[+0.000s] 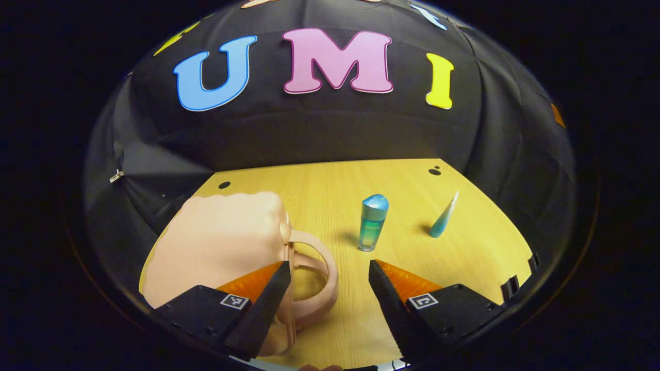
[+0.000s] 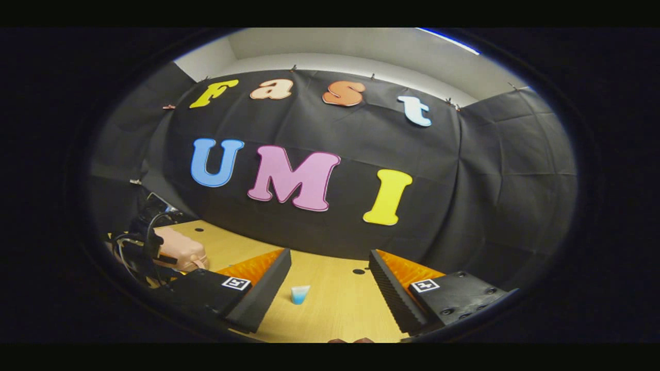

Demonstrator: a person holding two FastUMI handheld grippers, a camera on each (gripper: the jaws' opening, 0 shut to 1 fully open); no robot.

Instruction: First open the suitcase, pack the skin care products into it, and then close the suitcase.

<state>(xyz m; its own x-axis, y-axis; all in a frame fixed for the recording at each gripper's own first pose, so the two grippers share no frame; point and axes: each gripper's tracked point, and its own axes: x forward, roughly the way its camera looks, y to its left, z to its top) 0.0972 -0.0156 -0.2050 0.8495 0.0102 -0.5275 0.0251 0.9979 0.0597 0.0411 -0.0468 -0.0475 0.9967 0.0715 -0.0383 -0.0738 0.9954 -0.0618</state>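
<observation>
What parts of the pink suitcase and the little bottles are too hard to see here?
- Suitcase, left gripper view: the near end is hidden behind the left gripper.
- Suitcase, right gripper view: half hidden by cables.
- Bottle and tube: labels too small.
- Tube, right gripper view: tiny and blurred.

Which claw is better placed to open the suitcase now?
Left, probably: the left claw sits open right at the pink suitcase's handle, while the right claw faces a small tube farther off.
</observation>
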